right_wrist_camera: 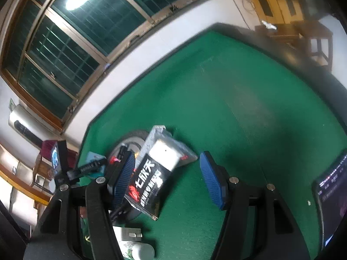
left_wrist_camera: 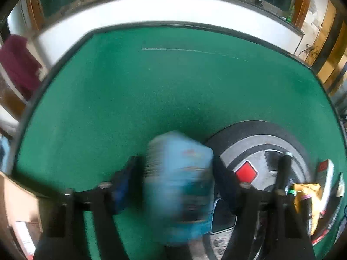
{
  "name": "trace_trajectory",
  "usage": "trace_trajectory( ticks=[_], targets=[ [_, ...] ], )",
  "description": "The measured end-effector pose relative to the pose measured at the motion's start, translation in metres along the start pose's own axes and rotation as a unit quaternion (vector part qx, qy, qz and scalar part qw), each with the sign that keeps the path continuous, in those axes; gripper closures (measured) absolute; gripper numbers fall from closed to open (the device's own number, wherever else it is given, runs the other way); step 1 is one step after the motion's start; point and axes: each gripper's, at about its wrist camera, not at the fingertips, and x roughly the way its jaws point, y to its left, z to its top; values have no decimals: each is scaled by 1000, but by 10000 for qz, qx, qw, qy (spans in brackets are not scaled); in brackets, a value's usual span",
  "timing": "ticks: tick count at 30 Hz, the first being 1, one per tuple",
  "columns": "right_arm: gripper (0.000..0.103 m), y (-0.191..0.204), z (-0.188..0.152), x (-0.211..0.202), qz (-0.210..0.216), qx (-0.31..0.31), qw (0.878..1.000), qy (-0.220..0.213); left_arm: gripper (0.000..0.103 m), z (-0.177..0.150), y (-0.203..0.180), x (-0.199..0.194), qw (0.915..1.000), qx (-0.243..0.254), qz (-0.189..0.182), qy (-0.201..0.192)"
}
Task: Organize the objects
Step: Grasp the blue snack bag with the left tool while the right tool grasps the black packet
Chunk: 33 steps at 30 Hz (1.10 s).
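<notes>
Nearest in the left wrist view, a blurred light-blue packet (left_wrist_camera: 180, 186) is seen between the fingers of the left gripper (left_wrist_camera: 176, 173). The left blue pad (left_wrist_camera: 123, 186) lies close against the packet's side, but the blur prevents telling whether the pads press on it, so its grip cannot be judged. Just behind and to the right, a round grey-and-black disc (left_wrist_camera: 260, 151) with a red diamond mark lies flat on the green table (left_wrist_camera: 151, 86). A yellow packet (left_wrist_camera: 305, 197) and a flat box (left_wrist_camera: 325, 173) are crowded at the right margin.

Only the right wrist view shows the right gripper (right_wrist_camera: 168, 181), its blue pads spread wide with nothing pinched. A black packet with white and red lettering (right_wrist_camera: 149, 182) lies on the table below the gap, against the left finger. Part of it overlaps a silvery packet (right_wrist_camera: 171, 147) lying beyond it, and the disc (right_wrist_camera: 130, 143) appears behind that. A white bottle cap (right_wrist_camera: 142, 250) is seen at the bottom and a lit screen (right_wrist_camera: 331, 195) at the right edge.

Farther out in both views, the felt lies bare up to its dark raised rim (left_wrist_camera: 173, 25), giving open room. Beyond are a white wall and barred windows (right_wrist_camera: 76, 32).
</notes>
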Motion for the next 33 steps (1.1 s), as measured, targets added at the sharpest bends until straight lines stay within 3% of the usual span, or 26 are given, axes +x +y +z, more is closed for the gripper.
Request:
trace_trajectory(
  ticks=[3,8,10,15,21,23,24,25,26,27,30,33],
  targets=[
    [42,1,-4,11,11,-4,9997,259,66,-9,-1,-7,10000,-59,-35,-33],
    [40,0,-12,28,110,149,9974,702,67,-43,4,-26,9999,-92,-67,-87],
    [34,0,-14,32,42,161,9973,720,67,-63,7,-37,9999,-59,-96,-85],
    [32,7,-14,43,-19,350,9965,757,68,-106,18,-61,9997,-110,-185,-135],
    [32,31,-15,68,-692,64,9939,861,67,-140,15,-73,9984,-117,25,-545],
    [32,45,-16,75,-1098,-368,9902,777,67,-143,12,-72,9979,-61,75,-647],
    [34,49,-17,77,-1199,-557,9881,785,67,-143,12,-72,9976,-50,56,-692],
    [47,54,-20,76,-1184,-799,9869,745,68,-142,13,-70,9974,-44,5,-723],
    [53,57,-22,74,-1069,-1001,9865,736,68,-146,11,-75,9973,-28,-25,-728],
    [67,59,-22,71,-982,-1137,9856,780,69,-146,13,-77,9973,-40,-84,-726],
    [75,56,-25,57,-1085,-1480,9803,732,70,-147,21,-79,9966,-112,-367,-723],
    [76,45,-26,50,-876,-1315,9843,783,70,-146,21,-81,9963,-52,-309,-797]
  ],
)
